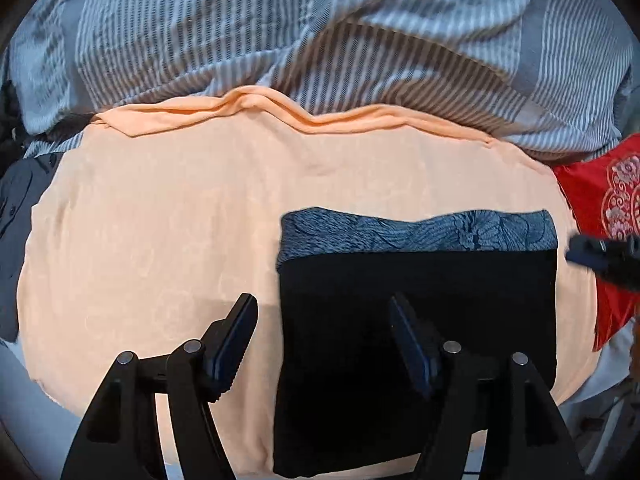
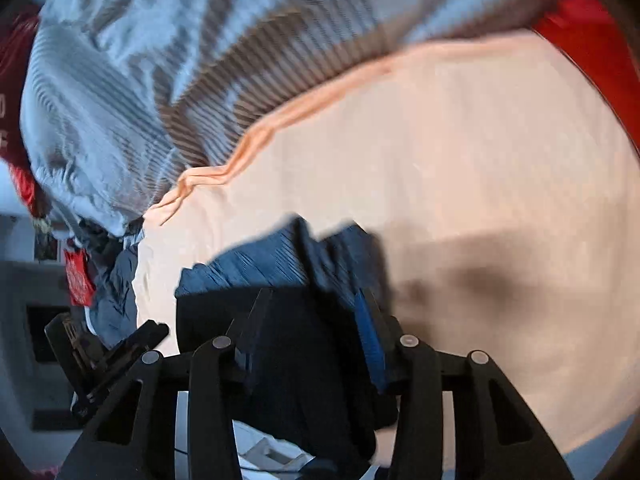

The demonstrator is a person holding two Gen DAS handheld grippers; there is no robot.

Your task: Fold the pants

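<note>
Peach sheet (image 1: 160, 220) covers the work surface, and everything else is placed around it: one blue-and-white striped blanket (image 1: 280, 40) bunched along its far edge, one red patterned cloth (image 1: 608, 200) off its right side, and one dark grey garment (image 1: 20, 208) off its left side. One pair of pants (image 1: 416, 320), already folded into a compact black rectangle with a blue patterned band along the far edge, lies flat on the sheet's near right part. Two grippers are in view. The left gripper (image 1: 322, 312) hangs above the sheet with its jaws spread, one finger over bare sheet and the other over the pants' left edge, nothing between them. The right gripper (image 2: 316, 312), seen blurred in its own view, stands over the pants' right edge with jaws parted; whether cloth is caught between them cannot be told.
</note>
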